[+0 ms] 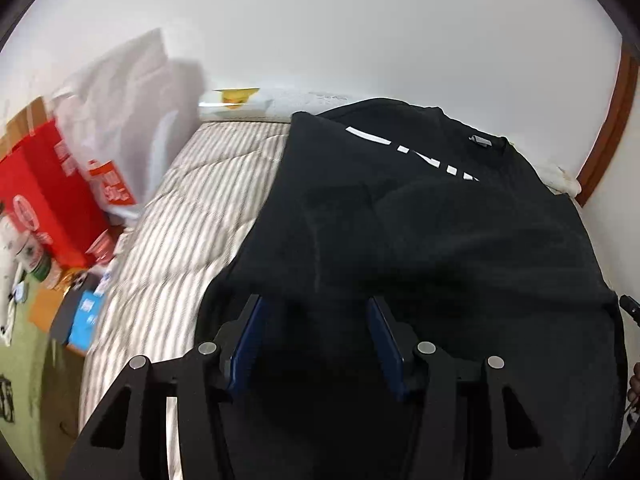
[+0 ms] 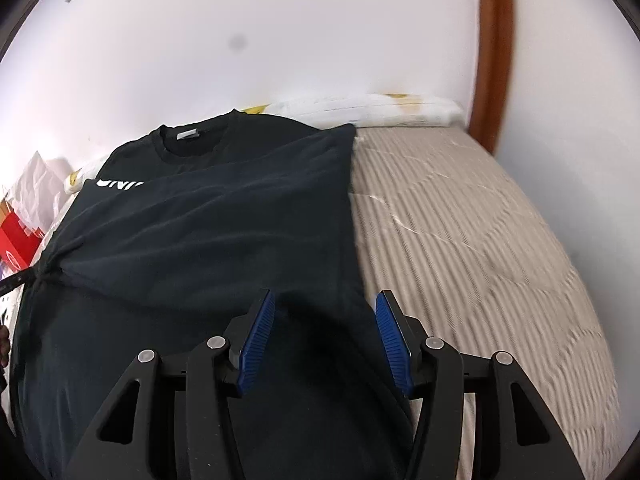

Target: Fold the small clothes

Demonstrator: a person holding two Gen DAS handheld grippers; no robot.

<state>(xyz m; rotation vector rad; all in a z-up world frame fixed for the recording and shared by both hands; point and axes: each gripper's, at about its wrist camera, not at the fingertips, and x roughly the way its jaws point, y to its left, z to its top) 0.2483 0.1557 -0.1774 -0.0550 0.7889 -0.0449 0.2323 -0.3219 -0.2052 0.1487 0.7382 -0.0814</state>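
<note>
A black T-shirt [image 1: 440, 232] with white lettering lies on a striped mattress [image 1: 180, 216], its sides folded inward over the middle and its collar at the far end. My left gripper [image 1: 316, 308] is open, its blue pads just above the shirt's near hem on the left part. In the right wrist view the same T-shirt [image 2: 208, 232] fills the left half of the mattress [image 2: 472, 232]. My right gripper [image 2: 325, 304] is open over the shirt's near right edge. At the far left of that view the cloth is puckered against the tip of the other tool.
A white pillow [image 2: 372, 110] lies at the head of the bed against the white wall. A red box [image 1: 44, 196], a white bag [image 1: 120, 120] and small clutter stand left of the bed. A brown wooden frame [image 2: 494, 52] rises at the right.
</note>
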